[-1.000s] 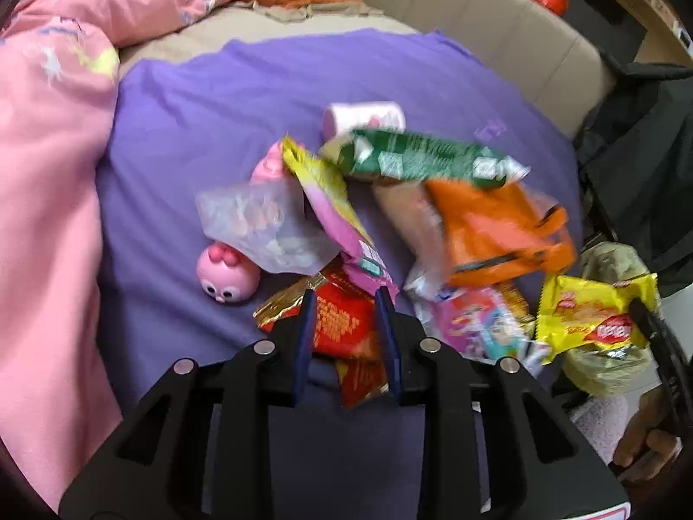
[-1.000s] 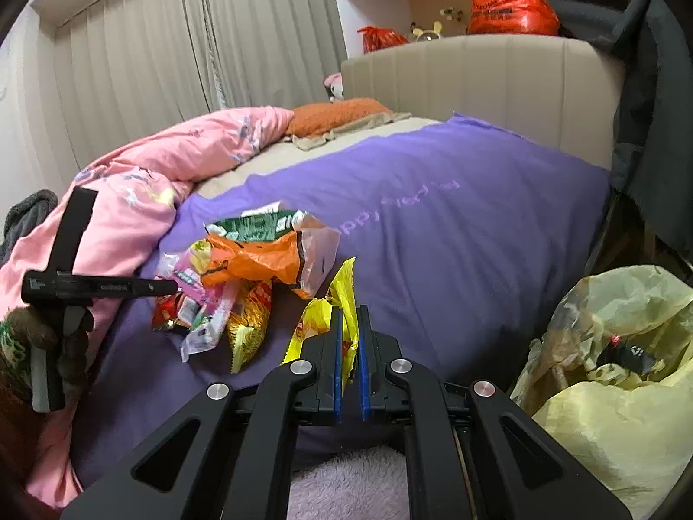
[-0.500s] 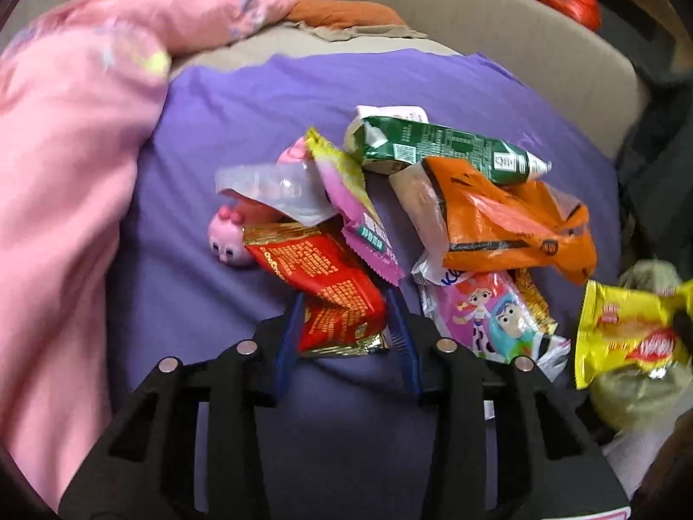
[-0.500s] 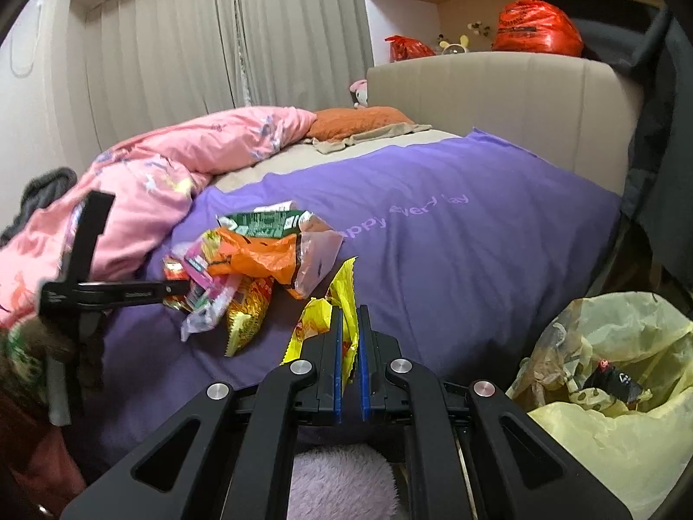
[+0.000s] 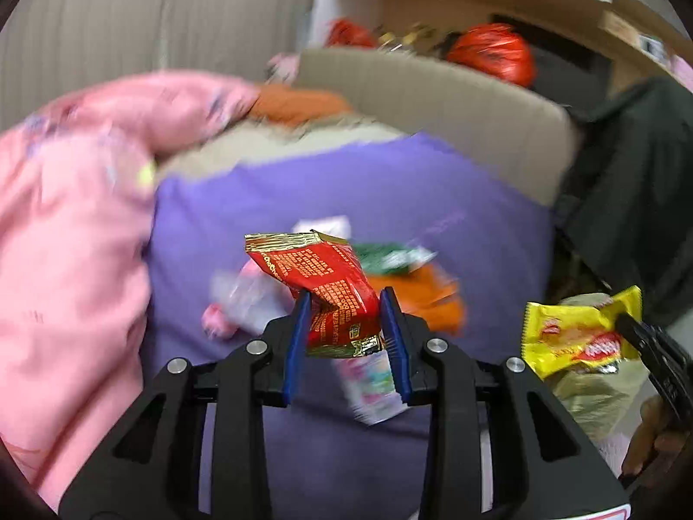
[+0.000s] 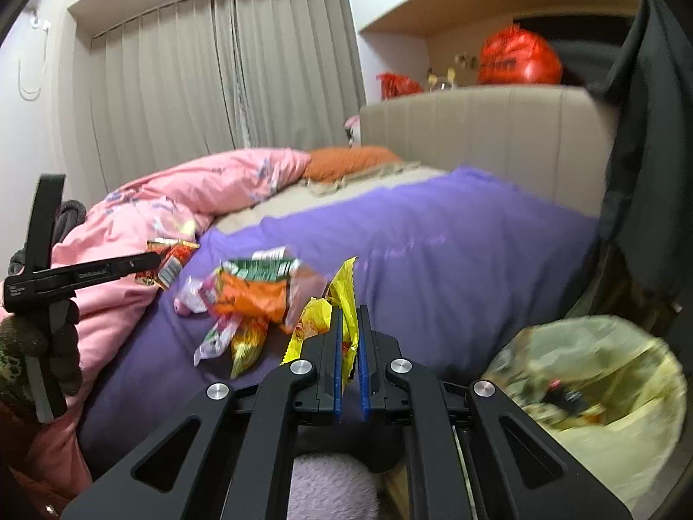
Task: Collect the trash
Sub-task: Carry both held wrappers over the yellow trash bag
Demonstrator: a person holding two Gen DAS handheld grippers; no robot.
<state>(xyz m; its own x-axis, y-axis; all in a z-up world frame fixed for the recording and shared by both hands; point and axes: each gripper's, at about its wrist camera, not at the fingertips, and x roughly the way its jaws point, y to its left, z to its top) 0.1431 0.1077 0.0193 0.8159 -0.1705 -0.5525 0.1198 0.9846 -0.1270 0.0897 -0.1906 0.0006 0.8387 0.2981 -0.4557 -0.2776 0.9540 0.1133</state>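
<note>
Lifted since a second ago: red wrapper is off the purple sheet, where it lay in the pile, and now hangs between the left gripper pads; jaws have just been closing and pinch it, part open around its crumpled width.

Left wrist view: red wrapper is glossy foil with gold edges and gold print, creased in the middle, long axis running up and to the left from the pads, gold top seal uppermost. Blurred behind it on the sheet: green packet, orange packet, clear film, small pink toy, pastel packet below the jaws. Soft pink duvet bunched at left, padded beige headboard behind. At right, yellow wrapper held by the right gripper, above a pale bag.

Right wrist view: right gripper jaws almost fully closed, clamping the yellow wrapper; thin crinkled foil with a zigzag edge, standing nearly upright, long axis vertical, top pointing up. Bin bag at lower right, pale yellow translucent plastic, mouth open, holding mixed trash including something dark; details blurred. Pile of packets remains on the sheet, left of the jaws. Left gripper at far left, held in a gloved hand, carries the red wrapper above the duvet edge. Fuzzy lilac fabric shows under the gripper. Two red bags sit behind the headboard.
</note>
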